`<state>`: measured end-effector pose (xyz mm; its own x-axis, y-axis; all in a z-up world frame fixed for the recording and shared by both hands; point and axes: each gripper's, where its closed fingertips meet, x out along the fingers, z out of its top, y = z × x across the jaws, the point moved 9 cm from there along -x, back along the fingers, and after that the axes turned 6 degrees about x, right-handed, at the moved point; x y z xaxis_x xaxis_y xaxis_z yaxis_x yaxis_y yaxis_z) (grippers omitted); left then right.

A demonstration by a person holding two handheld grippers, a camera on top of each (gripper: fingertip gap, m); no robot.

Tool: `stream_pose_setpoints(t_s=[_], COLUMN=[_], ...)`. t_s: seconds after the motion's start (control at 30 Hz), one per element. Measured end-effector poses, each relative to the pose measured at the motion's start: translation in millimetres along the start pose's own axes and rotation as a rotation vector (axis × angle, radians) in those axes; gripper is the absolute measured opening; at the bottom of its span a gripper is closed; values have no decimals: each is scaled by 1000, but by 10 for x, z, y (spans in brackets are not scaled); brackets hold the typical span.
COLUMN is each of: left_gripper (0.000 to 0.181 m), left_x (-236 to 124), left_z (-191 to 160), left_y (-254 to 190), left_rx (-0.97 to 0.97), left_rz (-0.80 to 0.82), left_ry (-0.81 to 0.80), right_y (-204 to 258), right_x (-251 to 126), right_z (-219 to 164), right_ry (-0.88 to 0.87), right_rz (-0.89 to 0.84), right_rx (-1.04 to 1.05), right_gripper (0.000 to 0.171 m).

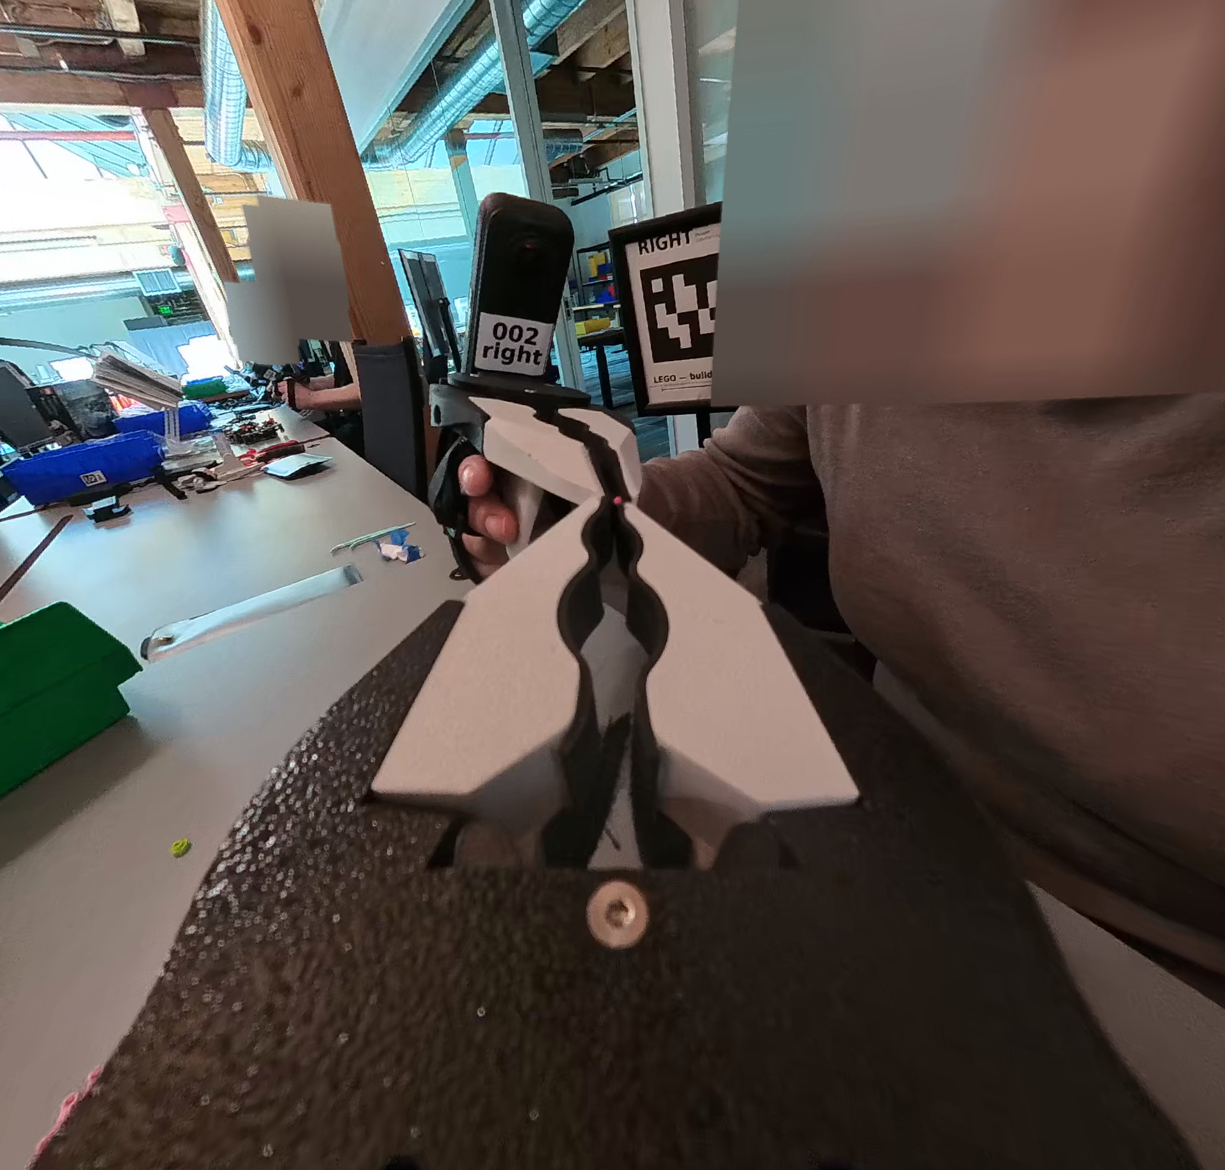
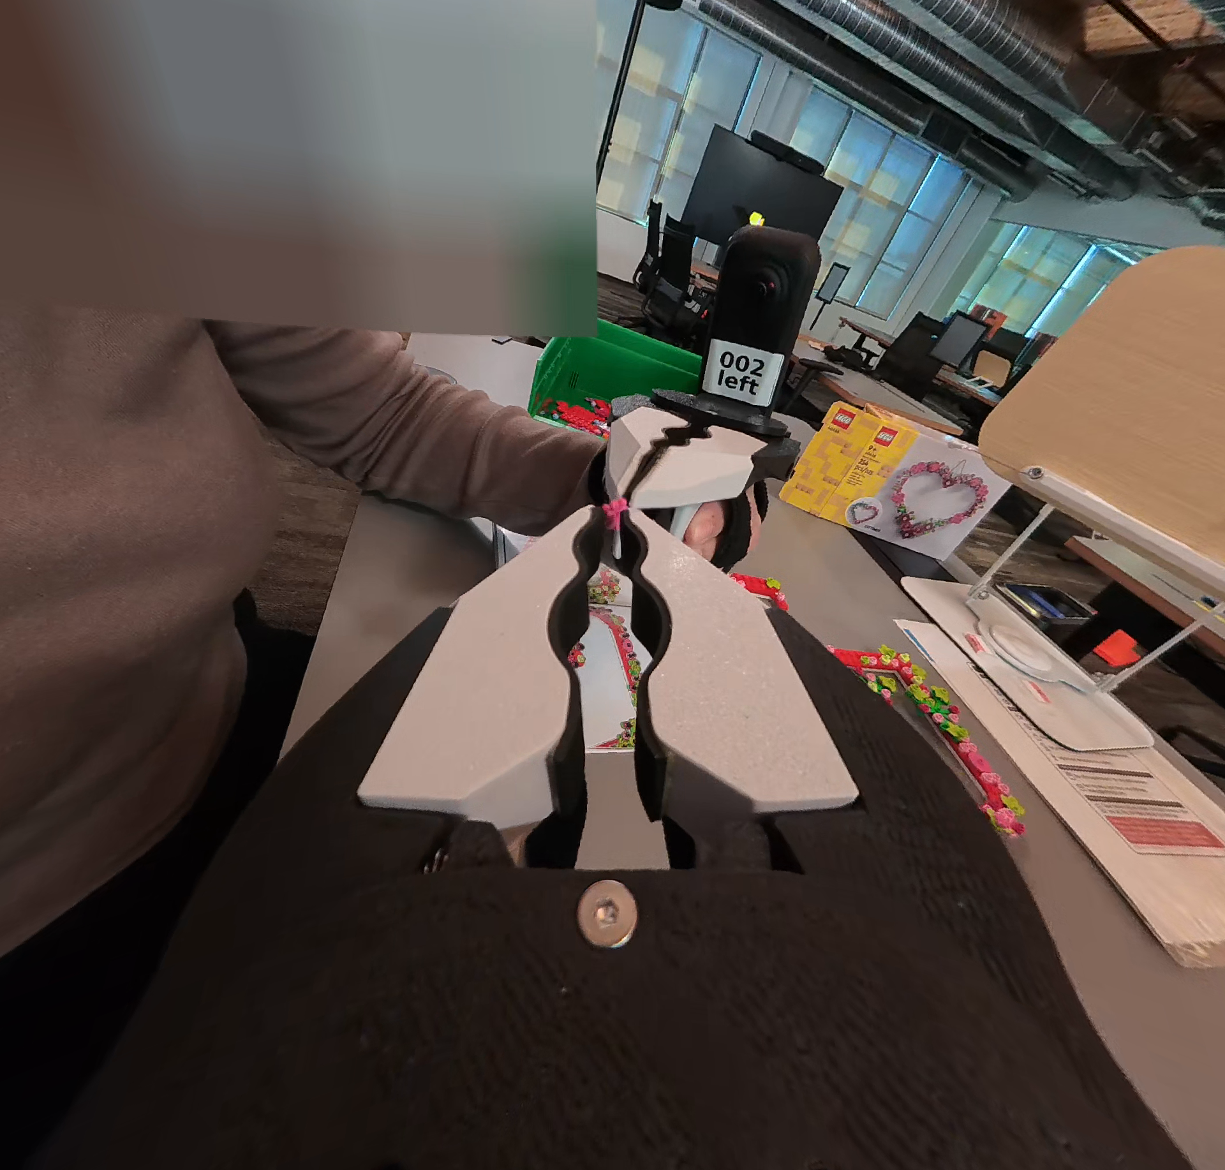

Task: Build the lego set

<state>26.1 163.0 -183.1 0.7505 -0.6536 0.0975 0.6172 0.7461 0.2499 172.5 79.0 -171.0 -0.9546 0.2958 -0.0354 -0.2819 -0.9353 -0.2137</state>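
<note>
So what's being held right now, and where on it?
A small pink flower piece on a white stem, pinched between the tips of both hand-held grippers: left, right. The exact grip points are hidden.

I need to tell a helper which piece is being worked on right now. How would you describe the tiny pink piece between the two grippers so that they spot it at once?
Find the two white-fingered grippers meeting tip to tip in front of the person's brown sleeve. Where the right gripper meets the left gripper sits a tiny pink flower piece on a pale stem. It alone is held in the air; the other pink flowers sit on the heart model on the table.
</note>
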Motion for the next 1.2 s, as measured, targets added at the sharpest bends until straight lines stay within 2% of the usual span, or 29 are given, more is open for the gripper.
stream_pose_setpoints(t_s=[0.03, 0.53, 0.63, 0.67, 0.7, 0.8, 0.9, 1.1, 1.2], left_gripper=[0, 0, 0, 0, 8, 39, 48, 44, 41], left_x=[3, -16, -33, -48, -79, -265, -410, -465, -475], left_z=[-11, -33, -58, -84, -124, -399, -715, -1118, -1175], left_y=[1, 19, 66, 100, 152, 314, 366, 383, 401], left_rx=[2, 1, -18, -33, -54, -113, -166, -254, -283], left_rz=[1, 13, 73, 110, 169, 340, 404, 387, 381], left_ry=[8, 22, 39, 70, 130, 509, 805, 928, 913], right_y=[-2, -24, -55, -84, -118, -241, -354, -411, -417], right_x=[0, 7, -11, -24, -38, -82, -101, -63, -36], right_z=[-2, -39, -63, -89, -131, -320, -555, -811, -881], right_ry=[-1, 38, 49, 59, 75, 126, 162, 231, 276], right_rz=[-2, -26, -64, -92, -116, -209, -290, -344, -354], right_rx=[1, -3, -17, -22, -20, -12, 12, -17, -44], right_gripper=[3, 0, 0, 0, 0, 0, 0, 0, 0])
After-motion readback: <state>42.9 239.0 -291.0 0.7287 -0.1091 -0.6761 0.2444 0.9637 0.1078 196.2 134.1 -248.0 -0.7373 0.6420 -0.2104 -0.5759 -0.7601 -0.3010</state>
